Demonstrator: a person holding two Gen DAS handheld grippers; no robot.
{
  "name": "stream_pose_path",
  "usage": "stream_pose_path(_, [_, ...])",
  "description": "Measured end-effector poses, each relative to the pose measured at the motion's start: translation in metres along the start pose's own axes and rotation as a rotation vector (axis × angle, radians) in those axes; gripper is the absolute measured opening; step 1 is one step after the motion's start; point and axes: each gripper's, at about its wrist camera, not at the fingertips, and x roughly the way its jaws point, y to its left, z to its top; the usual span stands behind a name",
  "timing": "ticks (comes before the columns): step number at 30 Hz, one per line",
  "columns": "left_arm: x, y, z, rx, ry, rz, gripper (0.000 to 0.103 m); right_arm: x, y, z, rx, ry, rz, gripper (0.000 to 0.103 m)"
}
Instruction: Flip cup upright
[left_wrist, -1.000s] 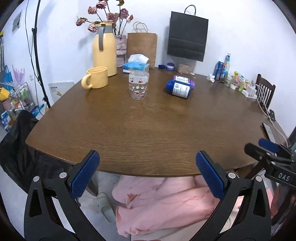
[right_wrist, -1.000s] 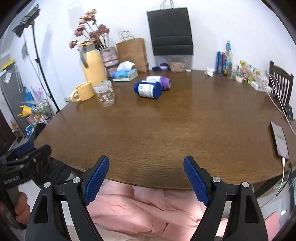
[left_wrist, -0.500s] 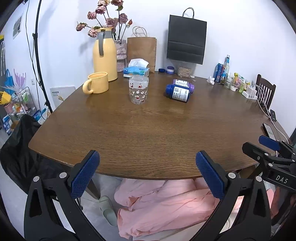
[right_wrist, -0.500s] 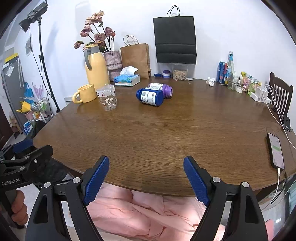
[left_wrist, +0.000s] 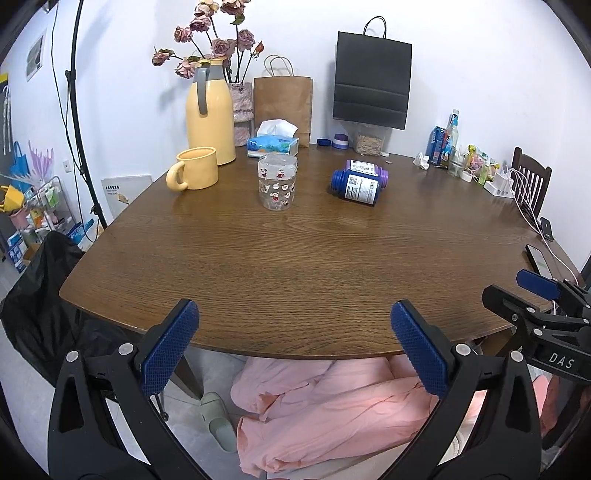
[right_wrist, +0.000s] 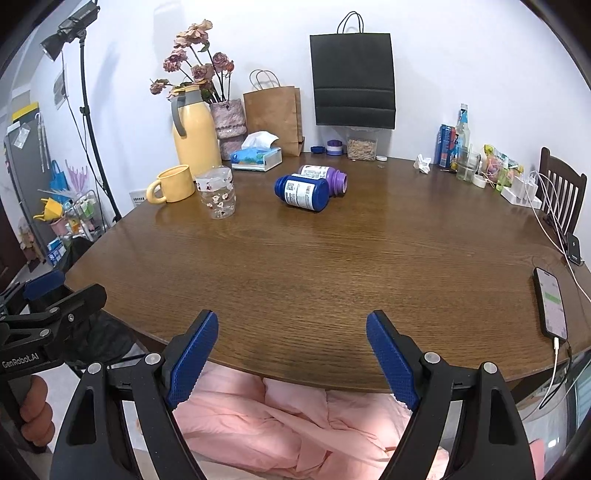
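1. The left gripper (left_wrist: 293, 349) is held wide open at the near edge of the table (left_wrist: 314, 266), with nothing between its blue pads (left_wrist: 168, 349).
2. The right gripper (right_wrist: 291, 360) is likewise spread wide and empty, poised just above the same near edge; it is seen from the side at the right border of the left wrist view.
3. Both tools are kept well apart from every object, which is judged to be a starting stance before any reach is made.
4. The cup (left_wrist: 277, 182), a clear one printed with small cartoon figures, is found standing on the far left part of the table, between the yellow mug (left_wrist: 194, 168) and the blue bottle (left_wrist: 356, 185).
5. It appears to be mouth-down, since it narrows toward the table, but through clear walls at this range this cannot be settled.
6. The blue bottle is laid on its side, touching a purple bottle (right_wrist: 325, 175) behind it, so a path from the right is partly blocked.
7. The left gripper is judged the better placed for the reach, the cup being nearer its side.
8. A phone (right_wrist: 551, 303) on a cable is left at the right edge, out of the working line.
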Motion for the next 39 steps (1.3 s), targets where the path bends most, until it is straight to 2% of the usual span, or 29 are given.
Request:
stream_pose_path(26, [0.004,-0.0035,0.0008,0.017,0.021,0.001,0.103,-0.0005,-0.0033,0.0009,0.005,0.002,0.001,0.087])
stream_pose_path(30, [0.0049,-0.0046,0.001,0.021,0.026,-0.024,0.103,-0.0011,-0.0041,0.0006,0.007,0.004,-0.001,0.087])
stream_pose_path(39, [0.0055,-0.0042,0.002,0.027,0.029,-0.011,0.103,-0.0001,-0.0048,-0.0007,0.005,0.009,-0.001,0.087])
